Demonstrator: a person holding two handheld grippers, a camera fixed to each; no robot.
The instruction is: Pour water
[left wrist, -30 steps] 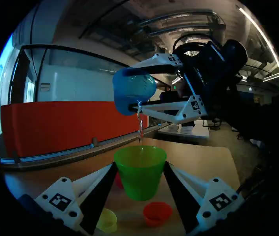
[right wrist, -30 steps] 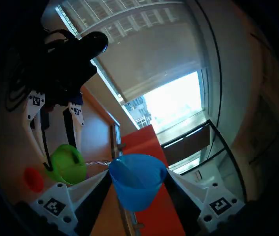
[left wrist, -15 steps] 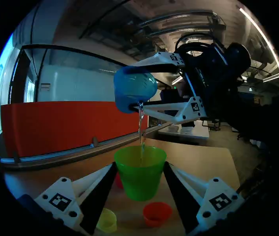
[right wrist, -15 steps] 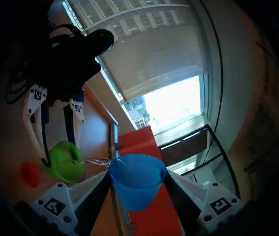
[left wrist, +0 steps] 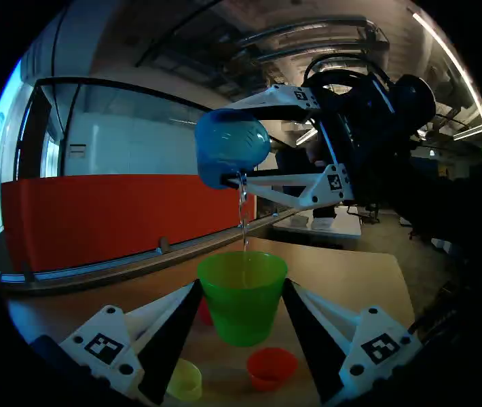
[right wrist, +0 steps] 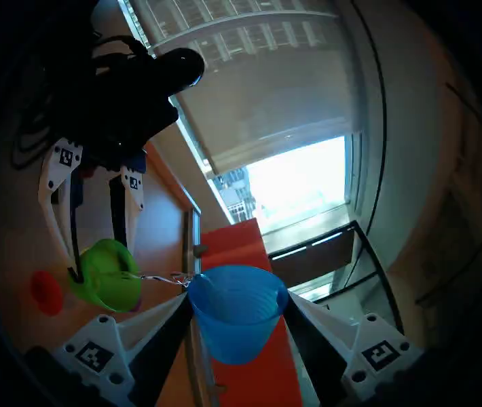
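Right gripper [right wrist: 237, 298]: is gripping the tipped blue cup [left wrist: 231, 154].
Left gripper [left wrist: 241, 283]: is gripping the green cup [left wrist: 242, 305].
Progress: water [left wrist: 243, 220] is streaming into the green cup; the pour looks underway, not finished.

Blue cup [left wrist: 231, 148] tipped further — water [left wrist: 244, 224] now reaches green cup [left wrist: 242, 298].

The blue cup [left wrist: 231, 152] and green cup [left wrist: 242, 305] were translucent, glossy plastic; the table [left wrist: 349, 271] showed a smooth wood-look top; the left gripper [left wrist: 242, 283] had matt white plastic fingers [left wrist: 139, 319].
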